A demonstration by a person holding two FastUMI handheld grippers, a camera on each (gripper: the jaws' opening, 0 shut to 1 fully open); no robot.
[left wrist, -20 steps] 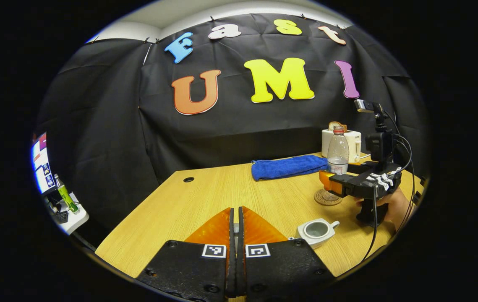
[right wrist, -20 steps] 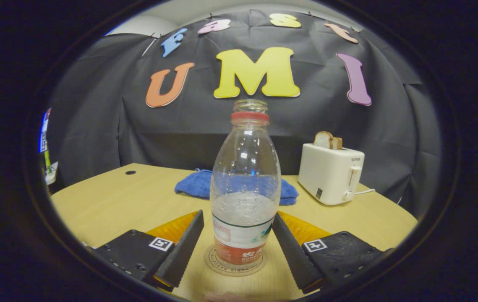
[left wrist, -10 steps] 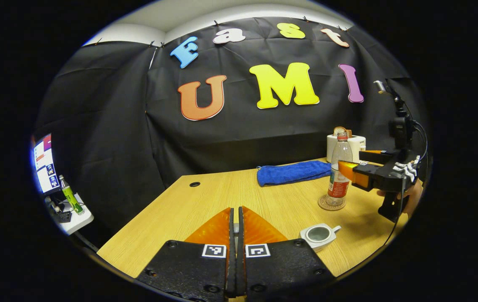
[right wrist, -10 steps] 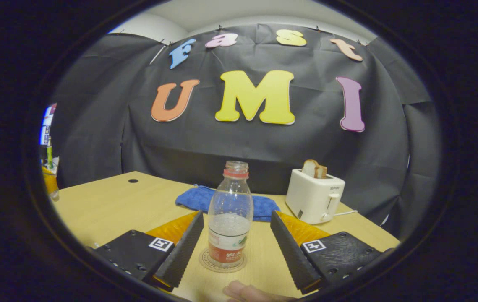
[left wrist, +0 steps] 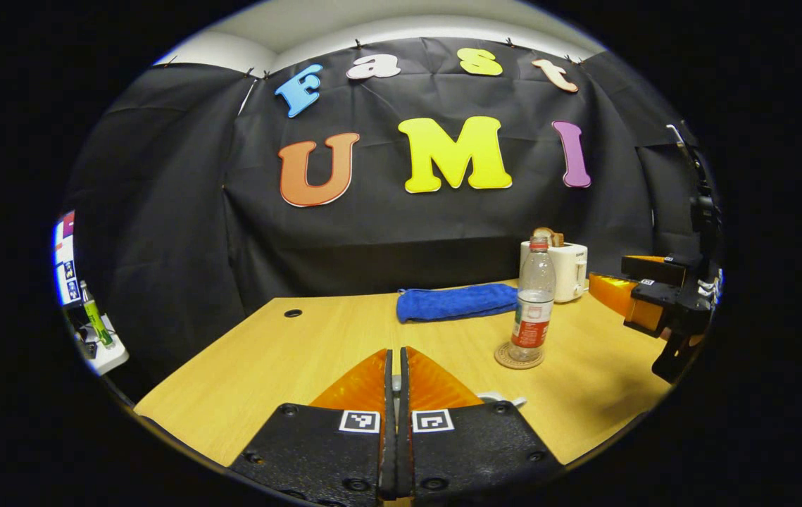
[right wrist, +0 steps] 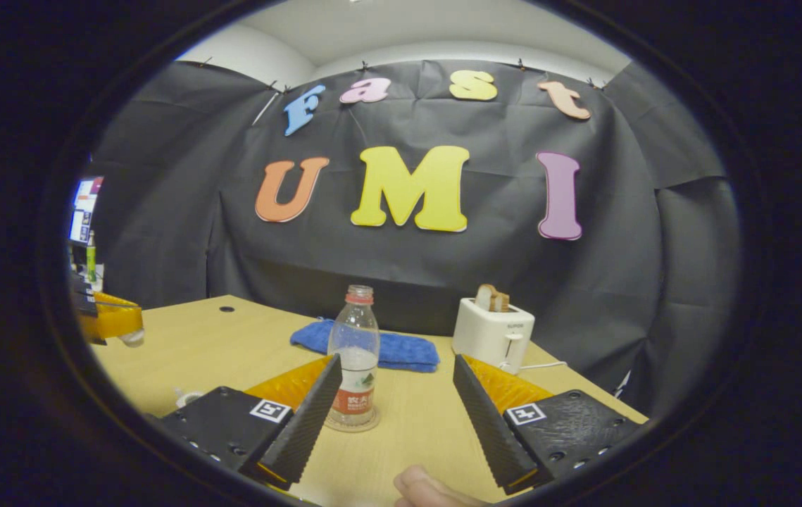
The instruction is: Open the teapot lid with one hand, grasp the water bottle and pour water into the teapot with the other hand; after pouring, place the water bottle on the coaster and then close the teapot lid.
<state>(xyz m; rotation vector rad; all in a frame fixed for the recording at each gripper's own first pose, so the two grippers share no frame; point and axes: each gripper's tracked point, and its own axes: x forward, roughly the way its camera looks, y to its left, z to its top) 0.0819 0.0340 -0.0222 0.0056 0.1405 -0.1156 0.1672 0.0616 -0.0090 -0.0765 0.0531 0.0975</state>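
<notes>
While the left gripper (left wrist: 394,384) is holding its fingers pressed together on what looks like the lid, the teapot (left wrist: 498,399) is peeking out just to its right. Farther right, the water bottle (left wrist: 531,301) is standing upright on the coaster (left wrist: 517,356), and the right gripper (right wrist: 395,394) is hanging spread and empty, well apart.

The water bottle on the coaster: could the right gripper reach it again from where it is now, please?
Probably yes. The right gripper is open and faces the water bottle, which stands upright on the coaster, with only bare table between them.
</notes>
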